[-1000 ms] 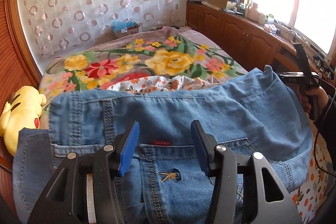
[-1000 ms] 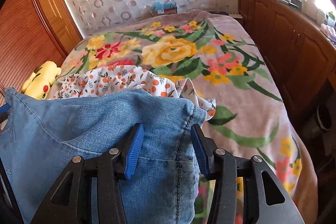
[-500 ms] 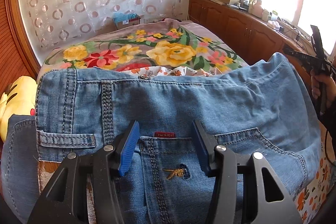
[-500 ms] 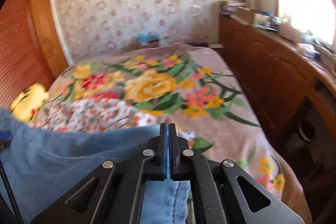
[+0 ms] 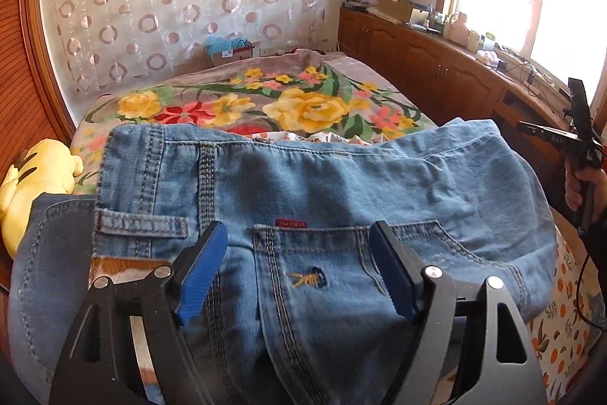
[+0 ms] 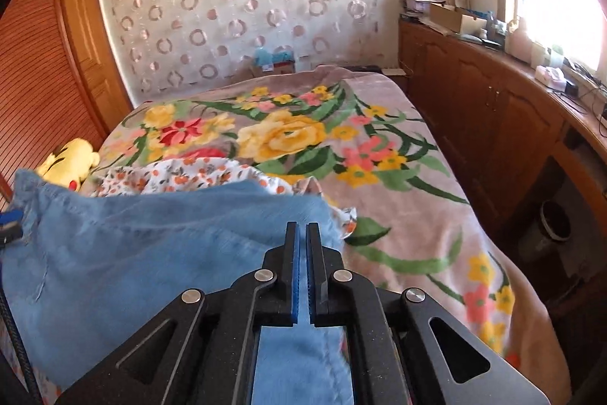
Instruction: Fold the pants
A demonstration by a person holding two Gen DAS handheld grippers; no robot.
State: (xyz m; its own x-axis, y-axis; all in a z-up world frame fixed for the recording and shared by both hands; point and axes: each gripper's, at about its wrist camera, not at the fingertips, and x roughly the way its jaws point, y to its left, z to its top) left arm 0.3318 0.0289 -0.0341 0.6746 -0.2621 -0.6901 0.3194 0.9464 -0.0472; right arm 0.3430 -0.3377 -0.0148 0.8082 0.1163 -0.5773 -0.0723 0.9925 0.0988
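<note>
Your left gripper (image 5: 299,268) has just opened wide over the back pocket of the jeans (image 5: 303,185) on the flowery bed (image 6: 398,215), holding nothing, so press the fold flat before you move away. Your right gripper (image 6: 302,272) is pinched almost shut with nothing in its tips (denim lies under it). Only the left view shows the pocket and your right hand (image 5: 586,188) held off to the side.

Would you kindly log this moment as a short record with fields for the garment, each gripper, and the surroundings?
garment: blue jeans, folded on the floral blanket
left gripper: open, jaws just widened, astride the back pocket, not pressing
right gripper: shut, nothing visibly between its pads
nearby: yellow plush toy, floral-print cloth
</note>
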